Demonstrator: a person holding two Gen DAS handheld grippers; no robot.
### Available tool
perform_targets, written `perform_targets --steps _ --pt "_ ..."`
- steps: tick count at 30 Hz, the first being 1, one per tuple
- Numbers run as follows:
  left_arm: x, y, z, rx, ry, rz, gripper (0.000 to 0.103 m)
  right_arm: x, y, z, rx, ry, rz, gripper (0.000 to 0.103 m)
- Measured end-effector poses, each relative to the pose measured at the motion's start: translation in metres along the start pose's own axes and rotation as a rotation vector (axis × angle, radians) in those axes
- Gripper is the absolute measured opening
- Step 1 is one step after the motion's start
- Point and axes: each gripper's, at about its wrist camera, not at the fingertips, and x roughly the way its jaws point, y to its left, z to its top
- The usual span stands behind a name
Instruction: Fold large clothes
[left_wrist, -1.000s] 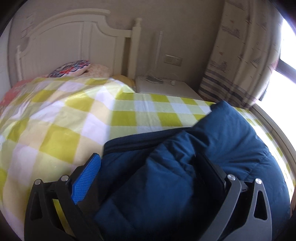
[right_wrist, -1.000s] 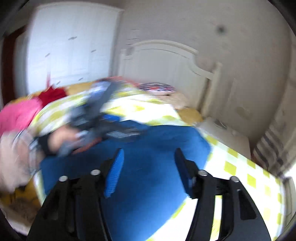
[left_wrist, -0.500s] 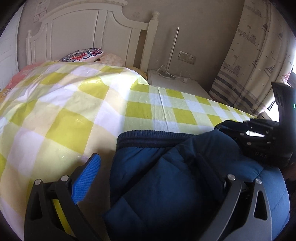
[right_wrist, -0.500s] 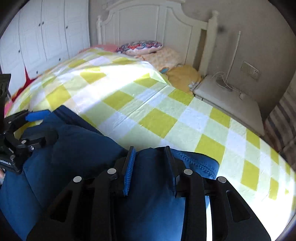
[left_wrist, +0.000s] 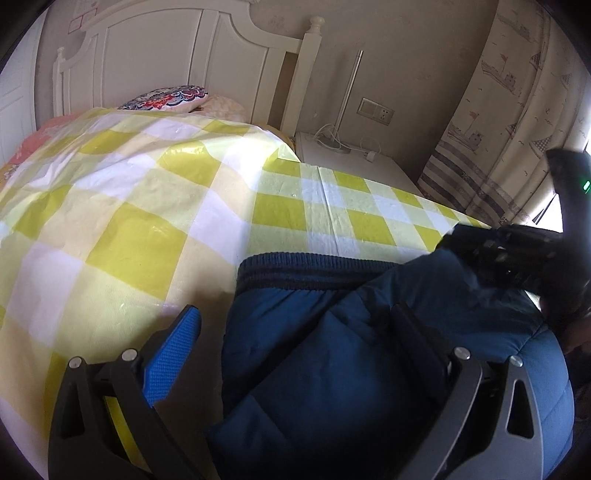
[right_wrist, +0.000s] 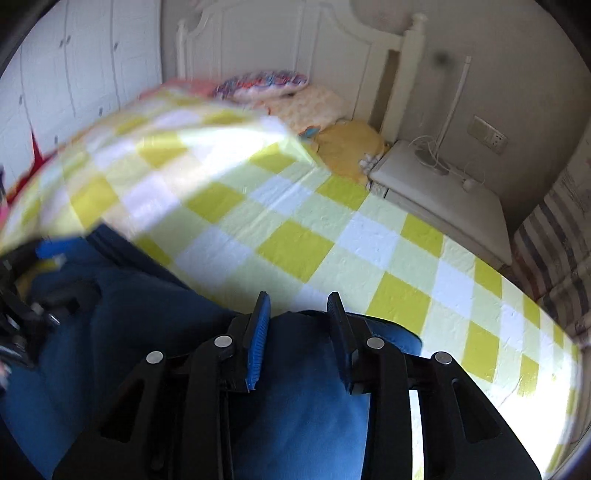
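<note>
Looking through the left wrist view first: left claw (left_wrist: 291, 339) is spread wide, blue pad of one finger (left_wrist: 173, 354) hanging clear over the checked bedspread (left_wrist: 147, 221), other finger pressed into the navy padded jacket (left_wrist: 332, 362) from the far side. Jacket bulk sits between the fingers but the blue pad isn't on it, so released, not grasping. Jacket lies on the bed at lower right of the view, ribbed hem (left_wrist: 306, 269) facing the headboard (left_wrist: 166, 48). Right claw (left_wrist: 461, 254) shows at right edge, dark body down on the jacket's far corner; fingertips buried in fabric from this angle. Behind: patterned pillow (left_wrist: 166, 98), nightstand (left_wrist: 354, 162) with a thin lamp pole (left_wrist: 347, 99), wall socket (left_wrist: 376, 110), curtain (left_wrist: 498, 129).

Right wrist view: right claw (right_wrist: 297, 306) is narrowed, fingers near parallel, a fold of the blue jacket (right_wrist: 295, 406) bunched up between the pads (right_wrist: 256, 343) and filling the gap. Clenched on the jacket edge. Jacket runs from under the claw off to lower left, over the yellow-white bedspread (right_wrist: 295, 251). Left claw (right_wrist: 44, 280) visible at left edge, blurred, on the jacket's other end. Left side of this view is smeared; wardrobe doors (right_wrist: 74, 74) behind, nightstand (right_wrist: 443, 195) at right.
</note>
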Motion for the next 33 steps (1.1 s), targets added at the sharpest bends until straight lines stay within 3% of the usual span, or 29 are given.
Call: perform_targets --steps 4,9,10,13,16,19,23,25,26,28,33 --pt "0.001 0.000 0.000 -0.001 0.003 0.000 0.101 -0.020 -0.035 0.004 0.158 -0.095 -0.027 0.033" --pt "0.004 0.002 0.001 -0.010 0.011 -0.004 0.101 0.029 -0.036 -0.015 0.149 0.051 -0.001 0.033" --pt "0.004 0.003 0.001 -0.013 0.012 -0.007 0.101 0.029 -0.043 -0.019 0.213 0.019 0.028 0.033" --pt "0.003 0.002 0.001 -0.007 0.008 -0.004 0.101 0.025 -0.052 -0.017 0.270 0.052 0.062 0.033" --pt "0.003 0.002 0.001 -0.011 0.007 -0.008 0.101 -0.014 -0.044 -0.011 0.245 -0.004 0.038 0.033" --pt "0.003 0.003 0.001 -0.012 0.006 -0.009 0.101 -0.066 -0.022 -0.021 0.201 -0.119 0.124 0.033" --pt "0.003 0.002 0.001 -0.011 0.003 -0.002 0.101 -0.058 0.021 -0.048 0.073 -0.033 0.113 0.038" --pt "0.004 0.002 0.001 -0.009 0.009 0.003 0.101 -0.054 0.043 -0.061 -0.034 -0.099 0.001 0.038" --pt "0.004 0.002 0.001 -0.008 0.011 0.001 0.101 -0.055 0.044 -0.061 -0.028 -0.093 -0.007 0.038" --pt "0.003 0.001 0.001 0.000 0.008 0.014 0.101 -0.069 0.045 -0.056 0.009 -0.069 -0.009 0.038" --pt "0.003 0.002 0.001 -0.006 0.009 0.002 0.101 -0.131 0.086 -0.081 -0.125 -0.176 0.052 0.038"
